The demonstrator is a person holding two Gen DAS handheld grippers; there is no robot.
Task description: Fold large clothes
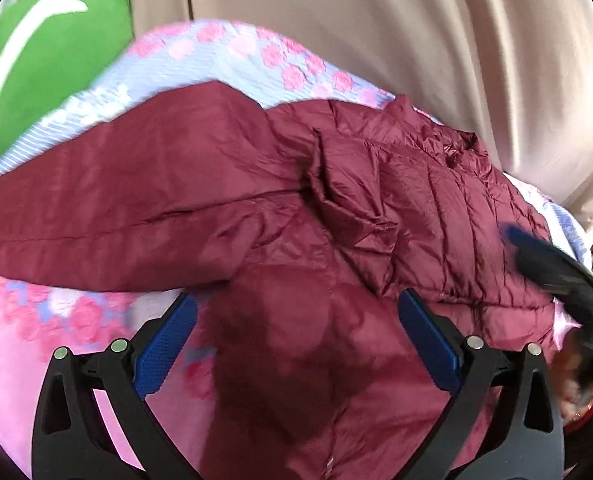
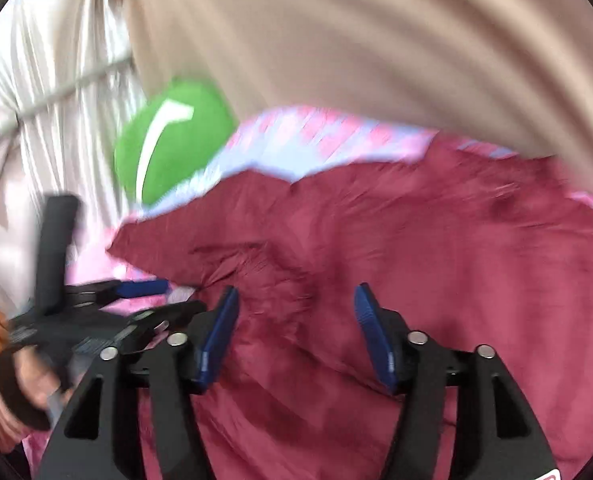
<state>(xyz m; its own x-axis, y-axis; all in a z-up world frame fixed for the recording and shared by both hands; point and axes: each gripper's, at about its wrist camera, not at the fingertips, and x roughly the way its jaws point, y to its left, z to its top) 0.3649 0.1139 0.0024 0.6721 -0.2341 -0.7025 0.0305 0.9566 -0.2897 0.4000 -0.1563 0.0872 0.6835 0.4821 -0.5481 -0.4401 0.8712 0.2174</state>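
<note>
Puffy maroon jacket point(image 1: 336, 200) lies spread on the pink-and-blue flowered bedspread point(image 1: 224, 56), sleeve running out toward 9 o'clock in the left wrist view, quilted body bunched toward 2 o'clock. Likely light, soft and squashy, with a slick shell that could slide out of a shallow pinch; best grabbed at a hem, cuff or seam edge, not the puffy middle. Left gripper point(image 1: 296, 320): fingers wide apart, nothing between the pads, hovering over the jacket's near part. Right gripper point(image 2: 296, 320): fingers apart, also empty, above the fabric; contact unclear from blur. Green pillow point(image 1: 36, 60) at 10 o'clock, beige curtain point(image 1: 416, 40) behind.
</note>
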